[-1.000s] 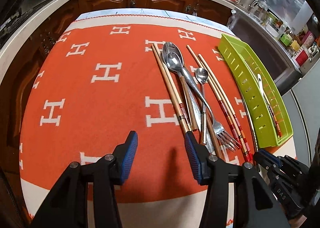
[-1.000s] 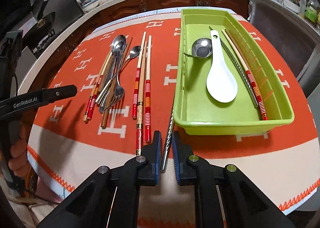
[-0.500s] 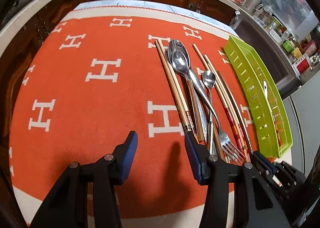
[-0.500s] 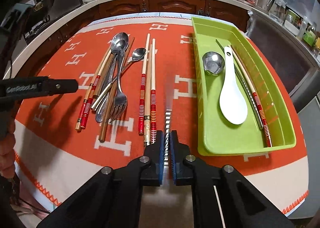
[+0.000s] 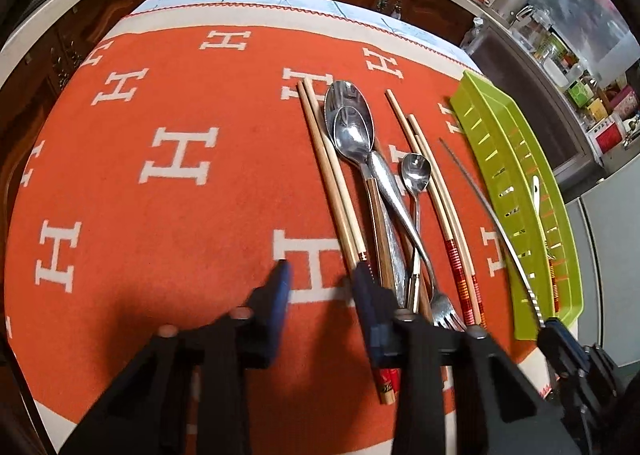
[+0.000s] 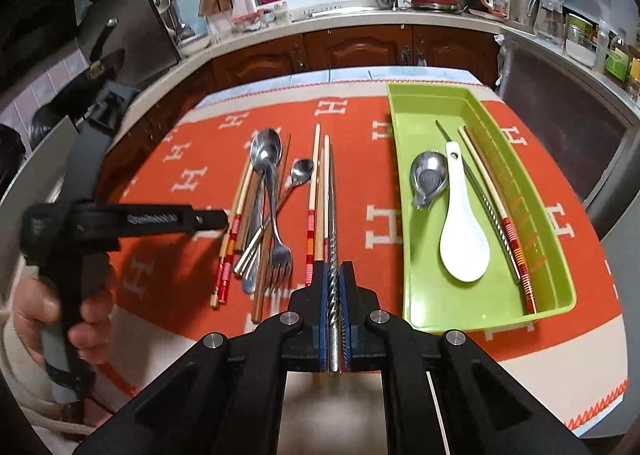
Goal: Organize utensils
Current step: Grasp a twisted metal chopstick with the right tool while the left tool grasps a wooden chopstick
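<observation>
Utensils in green tray: white spoon, ladle, seemingly two chopsticks; right fingers clamp metal chopstick.

bare orange cloth lies left; utensil pile and probably tray crowd right.

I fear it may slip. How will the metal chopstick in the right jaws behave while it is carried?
The metal chopstick looks thin, polished and rigid, so it should not bend. The right gripper clamps only its twisted end, so the long free part may swing or pivot. The twisted grooves probably help against sliding.
</observation>
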`<state>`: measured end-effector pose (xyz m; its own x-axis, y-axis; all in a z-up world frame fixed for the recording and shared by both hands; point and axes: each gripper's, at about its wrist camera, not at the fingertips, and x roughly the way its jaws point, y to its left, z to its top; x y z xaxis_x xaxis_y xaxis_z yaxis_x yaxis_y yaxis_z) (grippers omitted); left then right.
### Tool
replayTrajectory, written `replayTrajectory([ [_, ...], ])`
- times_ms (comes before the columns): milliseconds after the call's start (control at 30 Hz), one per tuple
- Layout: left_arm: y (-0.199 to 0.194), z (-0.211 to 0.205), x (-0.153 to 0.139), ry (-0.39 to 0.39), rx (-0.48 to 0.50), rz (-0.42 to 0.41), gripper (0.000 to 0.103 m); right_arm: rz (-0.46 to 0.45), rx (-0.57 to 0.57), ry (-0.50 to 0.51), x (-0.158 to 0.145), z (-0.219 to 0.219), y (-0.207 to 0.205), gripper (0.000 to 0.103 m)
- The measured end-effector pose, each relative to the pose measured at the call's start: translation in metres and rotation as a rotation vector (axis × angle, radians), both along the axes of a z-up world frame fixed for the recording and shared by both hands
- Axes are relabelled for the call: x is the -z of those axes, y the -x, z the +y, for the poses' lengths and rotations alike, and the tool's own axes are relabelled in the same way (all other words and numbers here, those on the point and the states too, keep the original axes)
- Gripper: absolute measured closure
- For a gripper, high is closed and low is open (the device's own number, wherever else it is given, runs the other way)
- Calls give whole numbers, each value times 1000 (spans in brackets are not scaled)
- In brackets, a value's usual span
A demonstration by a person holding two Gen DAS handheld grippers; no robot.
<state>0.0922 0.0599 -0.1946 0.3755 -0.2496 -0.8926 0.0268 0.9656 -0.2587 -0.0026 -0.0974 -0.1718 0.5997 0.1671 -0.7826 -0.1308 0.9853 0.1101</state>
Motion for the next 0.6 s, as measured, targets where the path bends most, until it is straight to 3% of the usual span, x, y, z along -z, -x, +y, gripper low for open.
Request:
replayTrajectory([
  [267, -15, -17, 0, 5, 3, 43, 83, 51, -25, -6, 12, 2, -2, 98],
  [400, -17, -32, 0, -87, 40, 24, 83, 87, -34, -6, 28, 2, -4, 98],
  [500, -18, -41, 0, -163, 61, 7, 90, 121, -46, -19, 38, 1, -7, 98],
  [600, -19, -43, 0, -181, 84, 7, 90, 138, -64, -24, 44, 3, -7, 98],
])
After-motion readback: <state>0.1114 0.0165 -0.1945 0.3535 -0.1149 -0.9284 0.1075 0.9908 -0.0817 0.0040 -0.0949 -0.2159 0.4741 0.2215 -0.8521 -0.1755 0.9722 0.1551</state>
